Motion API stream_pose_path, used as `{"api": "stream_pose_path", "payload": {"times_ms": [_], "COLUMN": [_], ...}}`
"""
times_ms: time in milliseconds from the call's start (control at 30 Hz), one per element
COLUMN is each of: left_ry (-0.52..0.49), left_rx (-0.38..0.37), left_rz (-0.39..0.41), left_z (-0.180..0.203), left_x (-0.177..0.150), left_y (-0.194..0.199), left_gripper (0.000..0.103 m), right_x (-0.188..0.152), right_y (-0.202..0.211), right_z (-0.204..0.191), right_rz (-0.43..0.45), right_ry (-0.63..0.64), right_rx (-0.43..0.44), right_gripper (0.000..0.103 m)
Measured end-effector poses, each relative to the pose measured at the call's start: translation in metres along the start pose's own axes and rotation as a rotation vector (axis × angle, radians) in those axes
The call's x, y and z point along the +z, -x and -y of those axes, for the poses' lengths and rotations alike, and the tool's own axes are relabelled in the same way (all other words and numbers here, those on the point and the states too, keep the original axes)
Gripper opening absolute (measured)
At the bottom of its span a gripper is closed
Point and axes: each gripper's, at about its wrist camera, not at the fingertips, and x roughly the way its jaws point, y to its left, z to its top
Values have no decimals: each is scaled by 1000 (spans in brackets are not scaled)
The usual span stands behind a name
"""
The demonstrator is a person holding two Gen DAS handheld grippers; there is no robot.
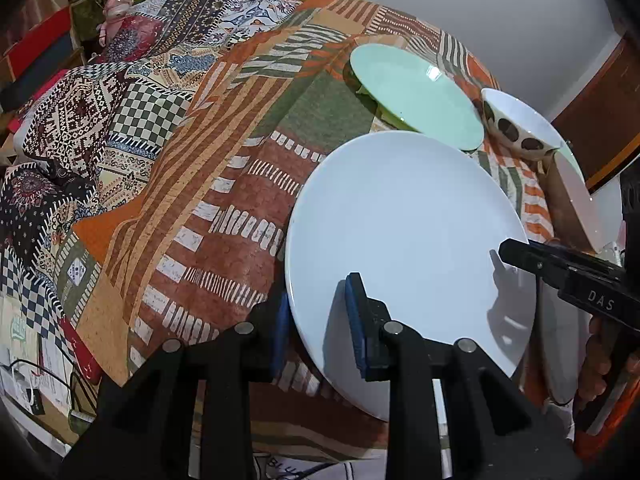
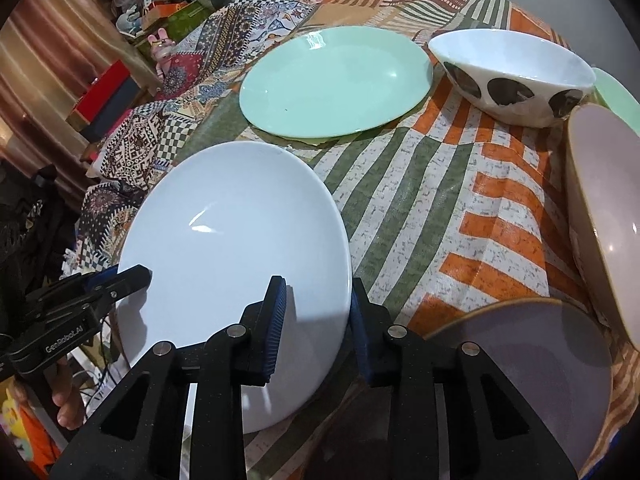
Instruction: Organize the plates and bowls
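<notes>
The left gripper (image 1: 318, 322) points steeply down, its blue pads closed on the near left rim of the white plate (image 1: 404, 248), one pad above and one beneath. The right gripper (image 2: 318, 322) slants down likewise and pinches the plate's opposite rim. The plate sits tilted between them above the patterned cloth (image 2: 420, 184). Beyond it lies a mint green plate (image 2: 334, 80), and to its right a white bowl with dark spots (image 2: 516, 76). A pale bowl (image 2: 604, 216) stands at the right edge.
</notes>
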Motion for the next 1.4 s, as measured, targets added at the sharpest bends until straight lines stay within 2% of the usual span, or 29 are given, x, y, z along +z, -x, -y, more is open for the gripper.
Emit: {"api": "stream_pose_path", "payload": {"times_ms": [367, 767, 1133, 1400], "left_ry": [-30, -101, -192, -259], "left_rx": [-7, -46, -78, -100], "left_rz": [80, 150, 169, 143], "left_z": [19, 62, 114, 150], "left_x": [4, -1, -9, -17], "left_y": [41, 82, 98, 93], "left_gripper": [27, 27, 27, 27], "right_x": [-5, -23, -54, -76], "right_y": [39, 91, 132, 147], "right_z": [0, 12, 41, 65], "right_rz": [96, 211, 286, 306], "right_ry": [-13, -38, -84, -130], "right_rx": [35, 39, 9, -17], "right_gripper": [28, 28, 28, 28]}}
